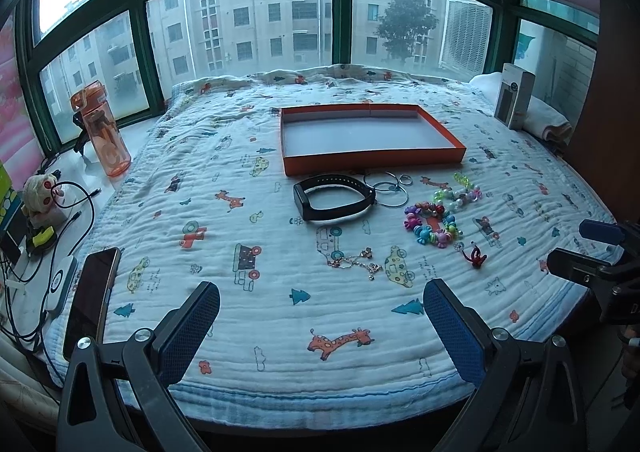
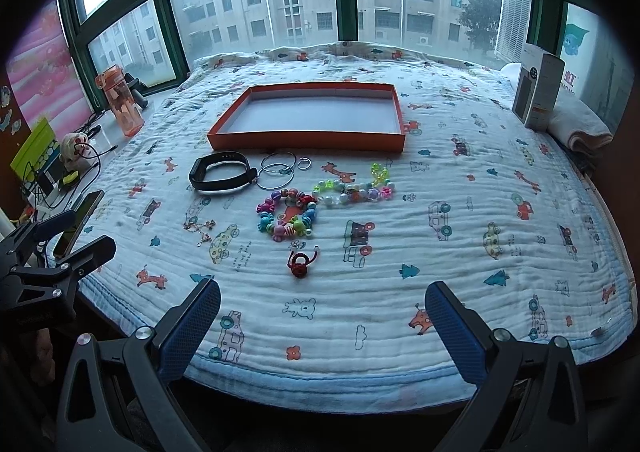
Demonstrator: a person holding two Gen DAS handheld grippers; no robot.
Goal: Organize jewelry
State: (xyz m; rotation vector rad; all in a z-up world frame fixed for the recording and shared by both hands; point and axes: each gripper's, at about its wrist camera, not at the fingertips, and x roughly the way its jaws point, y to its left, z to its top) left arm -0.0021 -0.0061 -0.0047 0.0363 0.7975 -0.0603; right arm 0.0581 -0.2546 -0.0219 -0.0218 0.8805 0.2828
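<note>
An empty orange tray (image 1: 372, 160) (image 2: 304, 141) lies on the quilted bed. In front of it lie a black wristband (image 1: 334, 197) (image 2: 222, 174), silver rings (image 1: 387, 188) (image 2: 278, 171), a colourful bead bracelet (image 1: 430, 224) (image 2: 288, 217), a translucent bead bracelet (image 1: 460, 192) (image 2: 354, 188), a thin gold chain (image 1: 356, 262) (image 2: 200, 230) and a red knot charm (image 1: 474, 254) (image 2: 300, 265). My left gripper (image 1: 320, 328) is open and empty near the bed's front edge. My right gripper (image 2: 322, 328) is open and empty too, to the right of the left one.
An orange water bottle (image 1: 102, 130) (image 2: 124, 102), a phone (image 1: 90, 300), cables and a plush toy (image 1: 40, 192) sit on the left sill. A white box (image 1: 514, 94) (image 2: 538, 86) and a folded towel (image 2: 580, 128) stand at the back right. Windows run behind the bed.
</note>
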